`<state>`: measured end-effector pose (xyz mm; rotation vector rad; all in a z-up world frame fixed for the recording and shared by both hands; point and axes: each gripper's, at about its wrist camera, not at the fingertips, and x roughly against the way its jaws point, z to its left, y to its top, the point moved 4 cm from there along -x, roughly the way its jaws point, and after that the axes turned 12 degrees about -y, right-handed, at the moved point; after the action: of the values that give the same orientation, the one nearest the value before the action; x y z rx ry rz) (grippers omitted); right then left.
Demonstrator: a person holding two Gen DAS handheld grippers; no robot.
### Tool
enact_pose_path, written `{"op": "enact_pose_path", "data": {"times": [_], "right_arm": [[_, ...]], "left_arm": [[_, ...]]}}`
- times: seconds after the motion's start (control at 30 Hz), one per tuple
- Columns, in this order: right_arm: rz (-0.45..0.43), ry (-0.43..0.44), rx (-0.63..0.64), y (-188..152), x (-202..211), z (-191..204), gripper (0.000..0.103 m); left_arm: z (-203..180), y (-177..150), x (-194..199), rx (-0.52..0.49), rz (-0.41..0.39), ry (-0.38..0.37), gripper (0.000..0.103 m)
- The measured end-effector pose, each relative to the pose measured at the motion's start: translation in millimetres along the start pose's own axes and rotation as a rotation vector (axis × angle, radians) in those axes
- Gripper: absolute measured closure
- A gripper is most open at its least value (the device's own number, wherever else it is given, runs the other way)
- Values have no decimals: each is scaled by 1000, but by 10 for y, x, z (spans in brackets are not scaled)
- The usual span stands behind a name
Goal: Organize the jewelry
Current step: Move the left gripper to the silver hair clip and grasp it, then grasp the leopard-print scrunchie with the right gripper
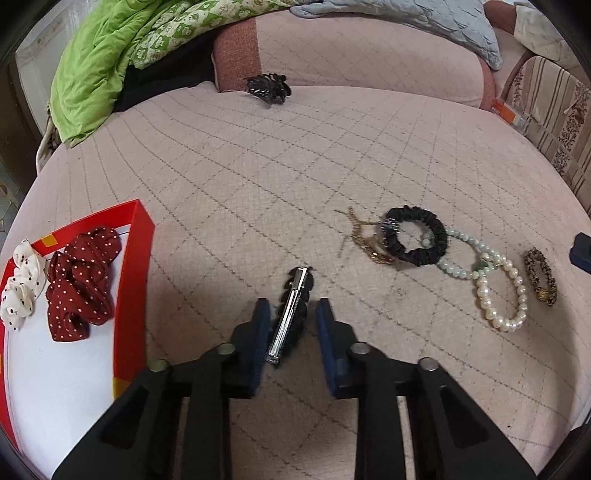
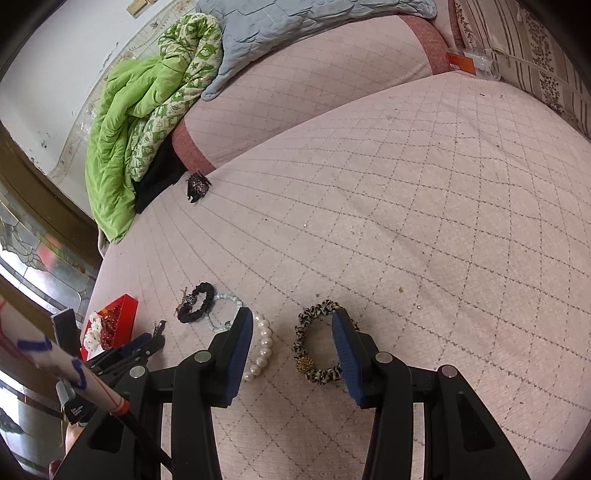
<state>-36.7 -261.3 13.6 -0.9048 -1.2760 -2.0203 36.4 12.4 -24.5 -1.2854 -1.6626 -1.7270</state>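
My left gripper (image 1: 291, 317) points down at the quilted pink bed (image 1: 258, 177). A black hair clip with a silver bar (image 1: 290, 314) lies between its blue pads. The jaws are open, with a sliver of bed showing beside the right pad. To its left a red box (image 1: 142, 254) holds a dotted red scrunchie (image 1: 81, 280) and a white one (image 1: 20, 284). My right gripper (image 2: 291, 332) is open. Its right pad covers the edge of a leopard scrunchie (image 2: 301, 332) and its left pad overlaps a pearl bracelet (image 2: 264, 343). A black scrunchie (image 1: 417, 236), a gold chain (image 1: 369, 245) and a pale bead bracelet (image 1: 458, 258) lie together.
A black claw clip (image 1: 267, 86) sits by the pink backrest (image 1: 369, 48). A green quilt (image 1: 92, 66) and a grey blanket (image 1: 424, 18) are piled behind. An orange-labelled bottle (image 1: 508, 112) lies at the far right. A white sleeve (image 2: 55, 358) crosses the right wrist view's lower left.
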Motion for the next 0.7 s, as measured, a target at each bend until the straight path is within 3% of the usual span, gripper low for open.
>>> {"op": "enact_pose_path", "data": {"times": [0.17,0.33,0.47,0.7], "right_arm": [[19,-40,2,-15,-65,-41,55],[65,-128,61,-76,-207,-56,55],[81,-216,139,-140,-325,-39,70],[82,-315,242,-170,-455,21,72]], "left_arm": [[-155,-47,3,-38,3,-26,88],[-208,-68,-22,-70,11,-5,88],[-227,-68,-38,-85,14,12,88],[-260,-90,-42,-115,12,32,87]]}}
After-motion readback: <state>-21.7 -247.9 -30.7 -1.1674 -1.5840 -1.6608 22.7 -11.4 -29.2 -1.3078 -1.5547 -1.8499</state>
